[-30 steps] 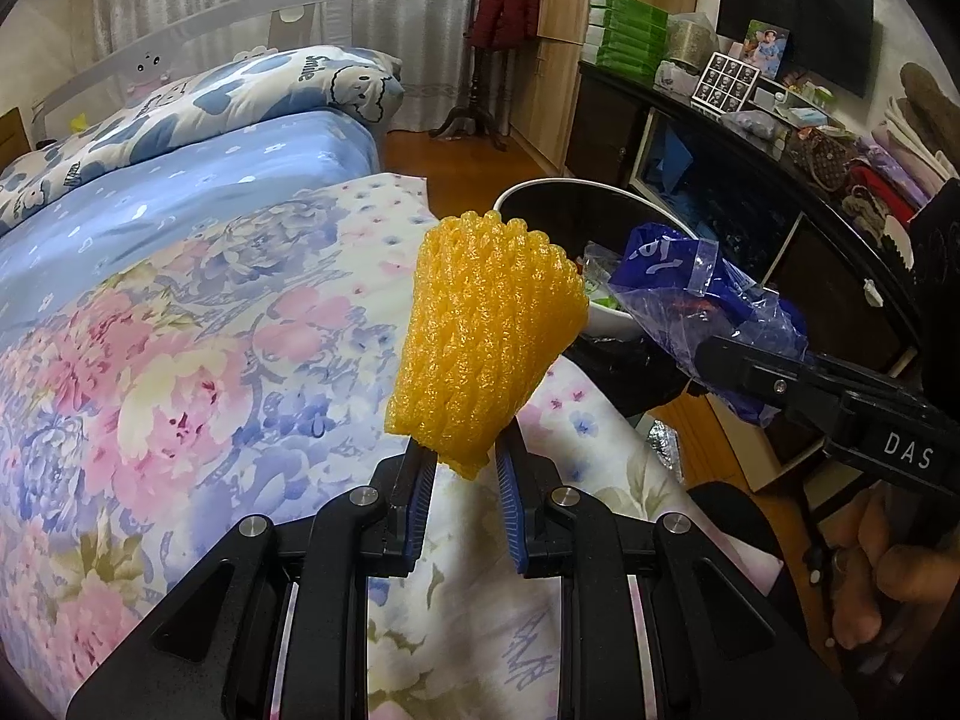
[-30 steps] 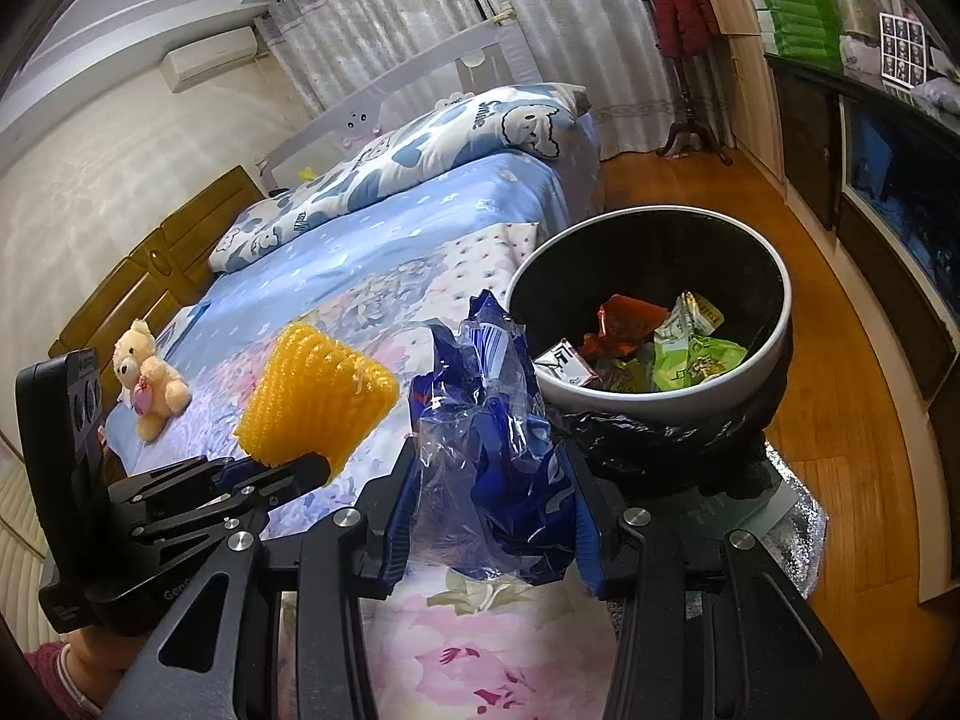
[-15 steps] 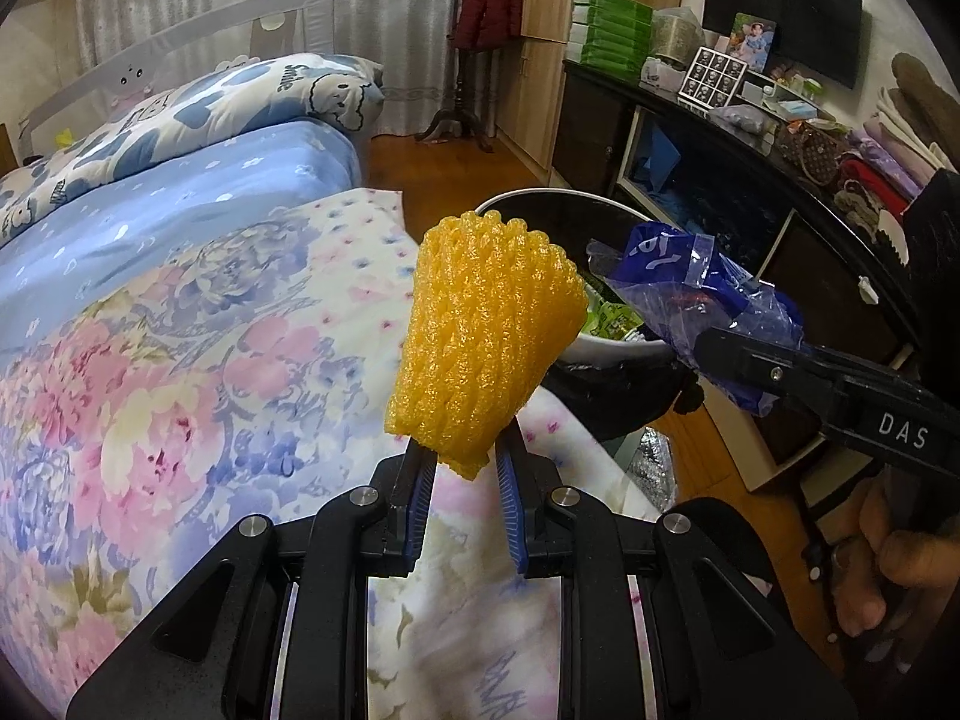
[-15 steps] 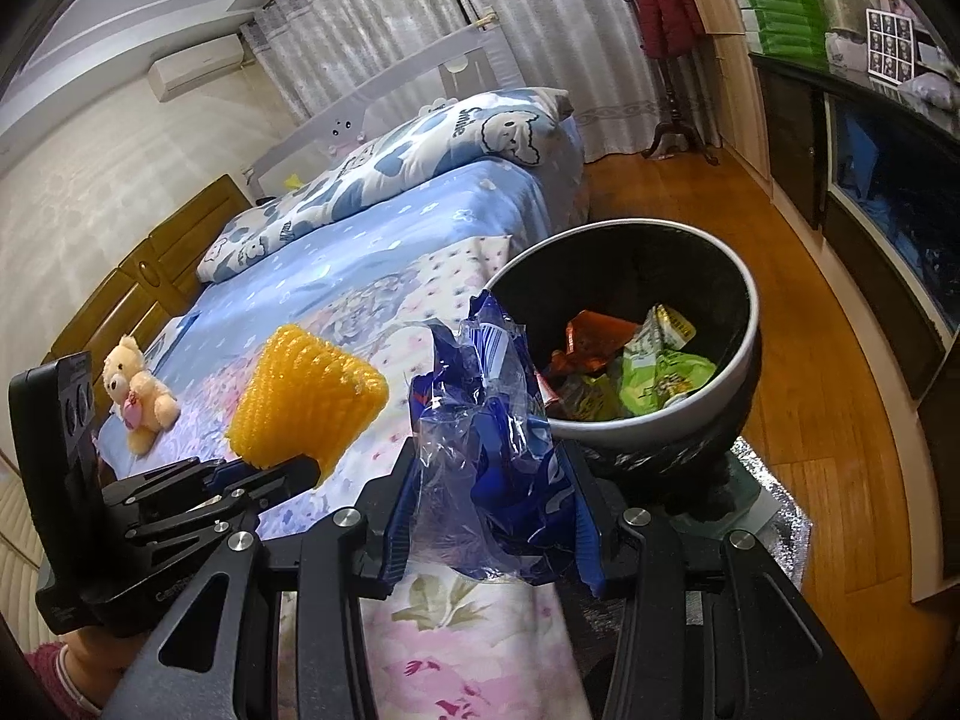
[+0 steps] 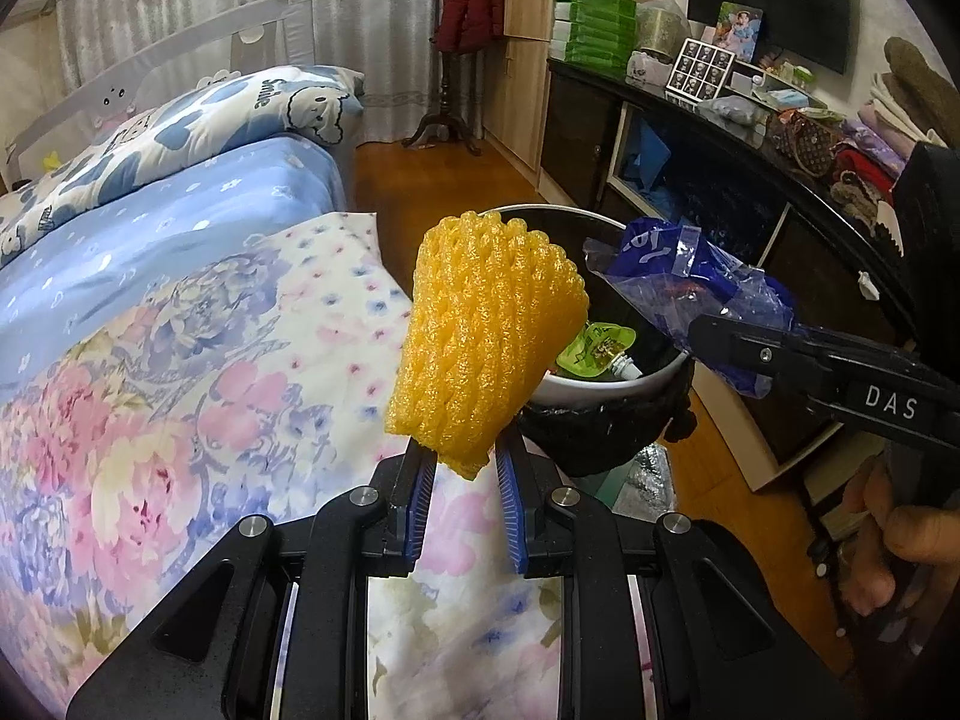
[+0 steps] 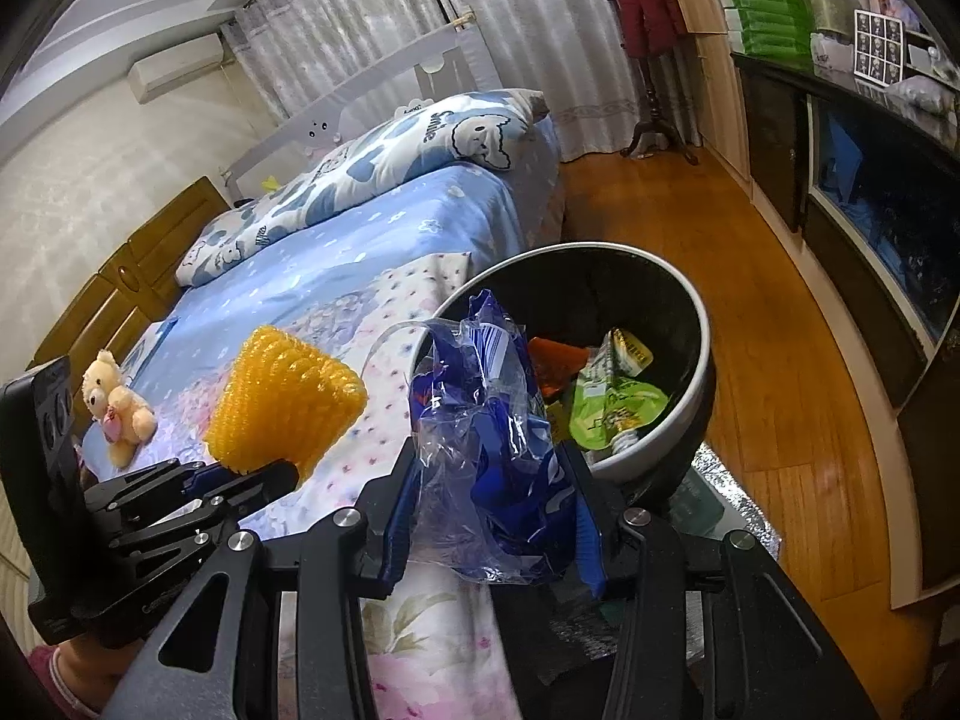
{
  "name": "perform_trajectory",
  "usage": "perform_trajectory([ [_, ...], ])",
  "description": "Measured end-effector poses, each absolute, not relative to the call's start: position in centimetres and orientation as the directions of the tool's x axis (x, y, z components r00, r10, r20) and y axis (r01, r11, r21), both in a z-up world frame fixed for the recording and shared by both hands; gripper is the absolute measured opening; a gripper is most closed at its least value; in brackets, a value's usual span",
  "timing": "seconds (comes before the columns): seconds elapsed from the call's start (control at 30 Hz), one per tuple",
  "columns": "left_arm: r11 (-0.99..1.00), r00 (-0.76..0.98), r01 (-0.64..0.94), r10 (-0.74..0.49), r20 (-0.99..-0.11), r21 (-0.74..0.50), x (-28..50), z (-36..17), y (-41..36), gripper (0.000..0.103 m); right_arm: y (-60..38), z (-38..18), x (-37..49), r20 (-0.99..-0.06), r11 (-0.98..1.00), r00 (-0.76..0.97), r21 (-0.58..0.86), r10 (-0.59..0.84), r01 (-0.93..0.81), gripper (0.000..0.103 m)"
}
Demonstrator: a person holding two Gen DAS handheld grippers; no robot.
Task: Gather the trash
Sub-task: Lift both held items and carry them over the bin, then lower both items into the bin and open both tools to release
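My left gripper (image 5: 463, 468) is shut on a yellow foam fruit net (image 5: 486, 336) and holds it upright above the bed, just left of the trash bin (image 5: 606, 387). My right gripper (image 6: 492, 504) is shut on a crumpled blue and clear plastic bag (image 6: 486, 438), held at the near rim of the trash bin (image 6: 678, 420). The bin is round, white-rimmed with a black liner, and holds green and orange wrappers (image 6: 612, 408). The bag (image 5: 690, 294) and net (image 6: 282, 402) each show in the other wrist view.
A bed with a floral quilt (image 5: 150, 372) and blue sheet (image 6: 372, 240) lies to the left. A teddy bear (image 6: 117, 402) sits on it. A dark cabinet (image 5: 690, 180) with clutter runs along the right. Wooden floor (image 6: 780, 360) lies between them.
Both grippers have moved closer to the trash bin with their items still held. The bin looks larger and its contents show more clearly.
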State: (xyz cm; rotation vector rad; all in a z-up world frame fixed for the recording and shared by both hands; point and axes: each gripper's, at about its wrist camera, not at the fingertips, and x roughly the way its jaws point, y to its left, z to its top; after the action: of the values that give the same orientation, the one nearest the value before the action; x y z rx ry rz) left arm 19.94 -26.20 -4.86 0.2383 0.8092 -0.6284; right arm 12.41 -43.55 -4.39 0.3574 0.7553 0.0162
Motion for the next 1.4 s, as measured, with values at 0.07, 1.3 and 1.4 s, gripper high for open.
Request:
perform_trajectory([
  [0.07, 0.793, 0.521, 0.609, -0.429, -0.738, -0.031, 20.1, -4.9, -26.6, 0.019, -43.7, -4.4, 12.5, -0.67, 0.94, 0.73, 0.321, 0.139, 0.116, 0.044],
  [1.3, 0.758, 0.495, 0.653, -0.424, -0.758, 0.002, 23.8, -4.9, -33.2, 0.019, -48.0, -4.7, 16.6, -0.699, 0.922, 0.698, 0.355, 0.154, 0.152, 0.044],
  [1.4, 0.754, 0.497, 0.657, -0.422, -0.758, 0.011, 24.1, -4.9, -33.7, 0.019, -48.2, -4.9, 17.0, -0.703, 0.921, 0.694, 0.358, 0.157, 0.154, 0.044],
])
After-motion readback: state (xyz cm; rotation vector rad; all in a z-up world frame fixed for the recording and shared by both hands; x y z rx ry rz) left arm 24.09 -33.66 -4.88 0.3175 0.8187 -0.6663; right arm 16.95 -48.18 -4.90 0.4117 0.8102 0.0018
